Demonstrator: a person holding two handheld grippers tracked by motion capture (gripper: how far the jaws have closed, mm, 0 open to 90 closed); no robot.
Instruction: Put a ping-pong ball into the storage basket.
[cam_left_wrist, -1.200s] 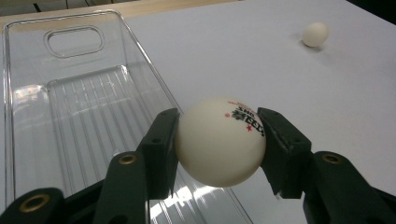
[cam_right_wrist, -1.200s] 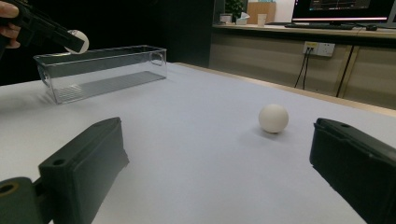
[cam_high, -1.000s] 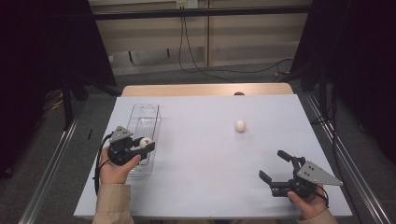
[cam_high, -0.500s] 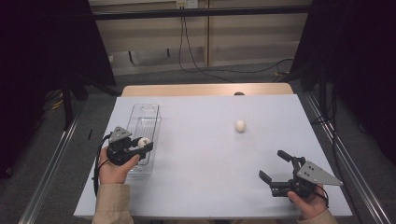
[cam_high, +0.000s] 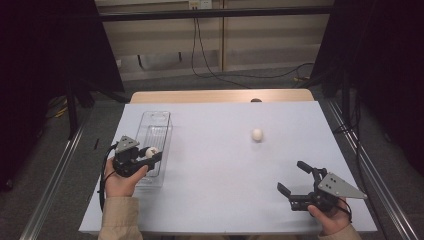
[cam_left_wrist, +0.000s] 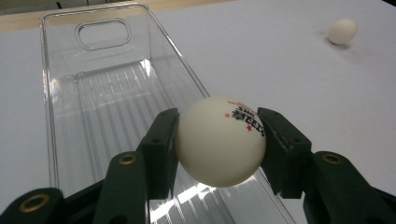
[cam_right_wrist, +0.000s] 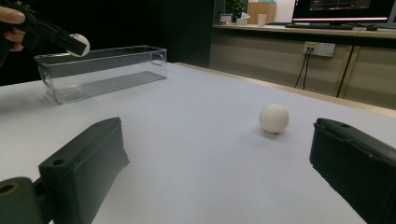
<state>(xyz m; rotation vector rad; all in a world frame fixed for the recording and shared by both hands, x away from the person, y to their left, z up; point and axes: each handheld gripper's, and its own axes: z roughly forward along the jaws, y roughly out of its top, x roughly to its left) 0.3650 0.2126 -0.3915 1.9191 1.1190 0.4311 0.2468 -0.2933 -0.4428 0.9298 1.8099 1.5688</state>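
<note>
Tan sleeves (cam_high: 117, 220) at both wrists. Black two-jaw grippers (cam_high: 150, 156) with brass-coloured rivets, each topped by a grey three-cornered plate (cam_high: 341, 186). Black cable (cam_high: 102, 184) looping by the left wrist, seemingly.

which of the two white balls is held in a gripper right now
The white ball with the printed logo, clamped in the left gripper above the clear bin. The other ball lies loose on the table.

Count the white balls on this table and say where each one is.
2. One ball is clamped in the left gripper above the clear bin; the other ball lies loose on the table.
</note>
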